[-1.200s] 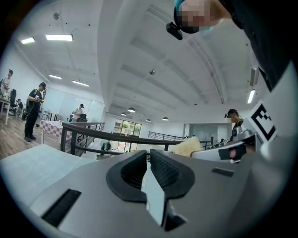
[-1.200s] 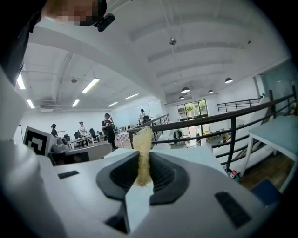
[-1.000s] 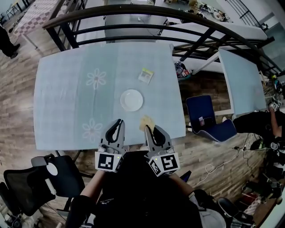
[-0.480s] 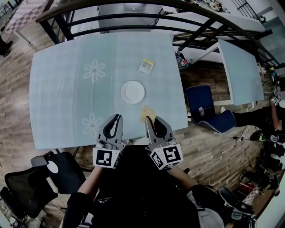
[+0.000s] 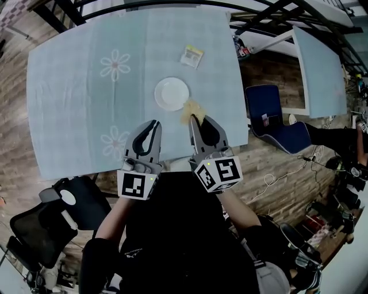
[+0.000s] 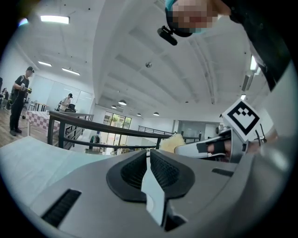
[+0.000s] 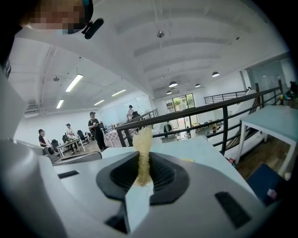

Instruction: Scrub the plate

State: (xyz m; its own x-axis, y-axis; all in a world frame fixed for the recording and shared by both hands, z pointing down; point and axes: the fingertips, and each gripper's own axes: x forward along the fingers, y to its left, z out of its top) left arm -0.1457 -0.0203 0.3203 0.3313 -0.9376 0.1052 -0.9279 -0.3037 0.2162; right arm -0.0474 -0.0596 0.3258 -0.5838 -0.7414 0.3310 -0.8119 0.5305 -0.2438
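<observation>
A small white plate [image 5: 171, 93] lies on the pale blue tablecloth [image 5: 69, 92], right of the table's middle. My right gripper [image 5: 194, 122] is shut on a yellow scrub sponge [image 5: 192, 108] whose far end hangs by the plate's near right rim; I cannot tell whether they touch. The sponge [image 7: 142, 148] stands up between the shut jaws of the right gripper [image 7: 142, 162]. My left gripper [image 5: 153, 128] is shut on nothing, over the cloth short of the plate and to its left. In the left gripper view, the left gripper [image 6: 149, 152] shows closed jaws, with the sponge [image 6: 171, 143] to their right.
A yellow-and-white packet [image 5: 191, 55] lies on the cloth beyond the plate. Flower prints [image 5: 114, 64] mark the cloth's left half. A black chair [image 5: 49, 215] stands at the near left, a blue seat [image 5: 269, 118] to the right, a black railing [image 5: 230, 6] behind the table.
Both grippers have moved forward over the table's near edge toward the plate. The sponge went from well short of the plate to its near right rim.
</observation>
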